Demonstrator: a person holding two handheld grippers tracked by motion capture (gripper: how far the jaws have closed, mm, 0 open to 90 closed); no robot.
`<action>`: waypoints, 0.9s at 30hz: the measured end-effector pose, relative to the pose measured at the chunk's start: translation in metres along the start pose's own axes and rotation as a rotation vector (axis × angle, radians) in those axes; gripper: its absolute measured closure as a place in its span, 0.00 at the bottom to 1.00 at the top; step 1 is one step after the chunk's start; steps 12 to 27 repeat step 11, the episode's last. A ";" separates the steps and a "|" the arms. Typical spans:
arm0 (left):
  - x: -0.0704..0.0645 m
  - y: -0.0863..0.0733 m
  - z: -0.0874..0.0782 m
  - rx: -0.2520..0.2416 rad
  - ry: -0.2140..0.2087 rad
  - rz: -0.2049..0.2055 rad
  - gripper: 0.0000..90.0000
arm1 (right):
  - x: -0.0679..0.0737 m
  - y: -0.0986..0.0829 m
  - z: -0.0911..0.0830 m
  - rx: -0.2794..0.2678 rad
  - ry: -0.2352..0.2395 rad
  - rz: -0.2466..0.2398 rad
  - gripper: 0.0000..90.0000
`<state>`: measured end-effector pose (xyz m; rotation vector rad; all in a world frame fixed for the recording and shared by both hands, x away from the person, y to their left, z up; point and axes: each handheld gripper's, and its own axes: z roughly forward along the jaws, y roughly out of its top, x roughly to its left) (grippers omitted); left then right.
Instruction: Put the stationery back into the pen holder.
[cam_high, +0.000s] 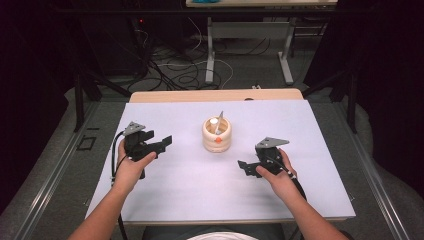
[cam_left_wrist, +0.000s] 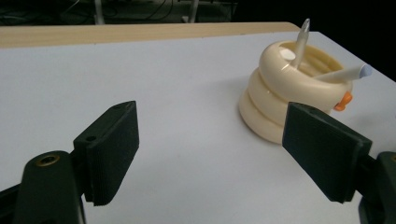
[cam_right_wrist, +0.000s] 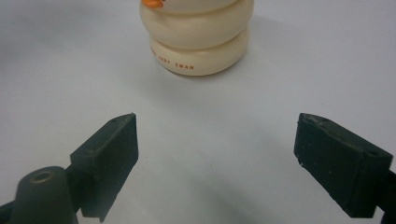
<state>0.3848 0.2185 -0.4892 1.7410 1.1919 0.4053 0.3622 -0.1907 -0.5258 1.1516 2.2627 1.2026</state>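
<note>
Cream holder (cam_high: 217, 134), orange beak (cam_high: 218, 140)

Cream ringed pen holder (cam_high: 217, 134) with an orange beak, upright on the white desk (cam_high: 190, 190), between both sets of open fingers and apart from them, two white pens (cam_left_wrist: 300, 42) leaning inside.

holder (cam_high: 217, 134) mid-table (cam_high: 175, 190), two pens (cam_left_wrist: 299, 44) in it; left tongs (cam_high: 161, 145) left, right tongs (cam_high: 244, 167) right.
</note>
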 end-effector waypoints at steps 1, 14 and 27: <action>0.002 -0.003 0.000 0.000 0.005 -0.006 0.21 | -0.001 0.000 0.000 0.003 0.001 -0.001 0.15; 0.019 -0.029 0.004 0.039 0.022 -0.006 0.20 | -0.005 -0.003 0.002 0.013 -0.014 0.012 0.15; 0.019 -0.029 0.004 0.039 0.022 -0.006 0.20 | -0.005 -0.003 0.002 0.013 -0.014 0.012 0.15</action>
